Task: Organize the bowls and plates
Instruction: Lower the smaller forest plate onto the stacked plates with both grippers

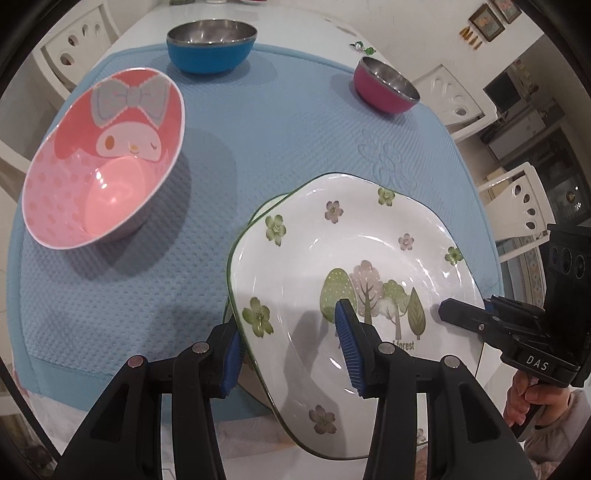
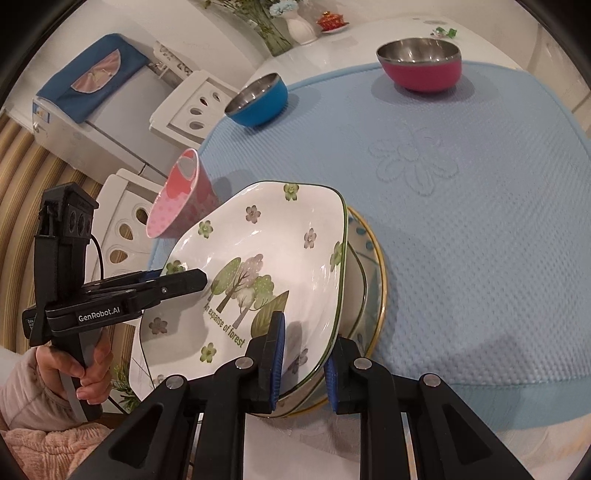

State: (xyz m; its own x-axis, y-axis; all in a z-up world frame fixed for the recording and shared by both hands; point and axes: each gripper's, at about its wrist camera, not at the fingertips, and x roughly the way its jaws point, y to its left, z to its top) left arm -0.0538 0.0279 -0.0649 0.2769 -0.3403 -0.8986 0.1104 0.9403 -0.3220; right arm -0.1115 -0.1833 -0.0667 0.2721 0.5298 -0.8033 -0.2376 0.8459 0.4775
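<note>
White glazed, green-rimmed floral plate being steadied from two sides, lying tilted on a stack of other plates at 6 o'clock on the blue mat covering the tabletop; left claw straddling the near-left rim, one blue pad outside and one inside, closed to the rim but contact not clear; right claw straddling the opposite rim, a small gap showing, so probably not yet pinching; seemingly gripping both edges to square the plate onto the stack; pink cartoon bowl waiting at 9 o'clock, blue steel bowl at 12 and magenta steel bowl at 1, well apart, likely for nesting afterwards
</note>
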